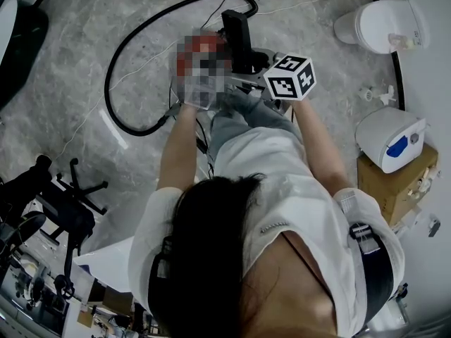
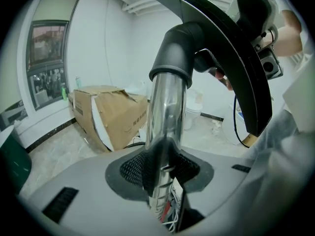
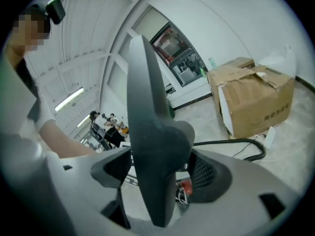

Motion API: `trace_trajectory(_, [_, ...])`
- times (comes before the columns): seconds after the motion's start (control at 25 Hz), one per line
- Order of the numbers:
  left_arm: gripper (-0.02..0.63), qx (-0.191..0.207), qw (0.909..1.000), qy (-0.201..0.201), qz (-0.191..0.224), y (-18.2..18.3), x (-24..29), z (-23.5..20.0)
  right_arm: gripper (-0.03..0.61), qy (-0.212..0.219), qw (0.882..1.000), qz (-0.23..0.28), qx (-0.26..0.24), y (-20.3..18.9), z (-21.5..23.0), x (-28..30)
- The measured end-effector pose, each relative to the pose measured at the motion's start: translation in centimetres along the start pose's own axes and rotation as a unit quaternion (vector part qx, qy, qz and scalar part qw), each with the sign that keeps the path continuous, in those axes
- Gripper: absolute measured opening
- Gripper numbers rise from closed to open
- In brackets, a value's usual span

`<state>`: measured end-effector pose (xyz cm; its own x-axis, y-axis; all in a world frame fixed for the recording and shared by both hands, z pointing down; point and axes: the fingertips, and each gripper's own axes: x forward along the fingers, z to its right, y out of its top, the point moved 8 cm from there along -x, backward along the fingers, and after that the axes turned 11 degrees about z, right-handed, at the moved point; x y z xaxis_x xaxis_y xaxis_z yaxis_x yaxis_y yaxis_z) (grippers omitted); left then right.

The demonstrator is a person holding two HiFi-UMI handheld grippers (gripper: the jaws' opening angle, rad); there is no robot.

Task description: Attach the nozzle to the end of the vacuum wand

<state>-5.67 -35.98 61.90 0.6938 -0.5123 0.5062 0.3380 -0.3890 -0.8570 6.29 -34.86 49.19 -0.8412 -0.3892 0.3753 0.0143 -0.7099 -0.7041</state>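
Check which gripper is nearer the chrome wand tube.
Left. The left gripper is clamped on the chrome wand tube, just below the nozzle. The right gripper is at the nozzle beyond the tube's end, jaws apart around it.

The vacuum wand [image 2: 165,127] is being held between the jaws of the left gripper [image 2: 160,170], with the nozzle [image 2: 187,48] being carried on its far end. The nozzle is being straddled by the parted jaws of the right gripper [image 3: 157,175]. Behind them, a cardboard box [image 2: 110,112] and a looped hose [image 1: 108,83] are being borne by the floor [image 1: 84,41].
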Motion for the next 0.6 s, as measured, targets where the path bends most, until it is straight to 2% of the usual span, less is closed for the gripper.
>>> trace_trajectory(0.08, [0.123,0.002,1.0,0.001,0.0,-0.2,0.0,-0.1,0.347,0.005,0.999,0.024,0.021,0.0,0.3,-0.5])
trace_trajectory(0.28, [0.123,-0.005,1.0,-0.003,-0.002,-0.3,0.0,-0.2,0.353,0.013,0.999,0.041,0.022,0.3,0.3,-1.4])
trace_trajectory(0.4, [0.124,-0.01,0.9999,-0.007,-0.002,-0.2,0.1,-0.1,0.36,-0.025,0.998,0.058,-0.005,0.5,0.7,-1.9])
trace_trajectory(0.48, [0.13,-0.016,0.9999,-0.006,0.0,-0.3,0.1,0.1,0.37,-0.031,0.997,0.069,-0.011,0.5,0.8,-2.2])
trace_trajectory(0.6, [0.197,-0.035,0.9994,0.005,0.001,-0.6,-0.1,0.2,0.378,-0.023,0.996,0.081,-0.002,0.4,0.5,-2.4])
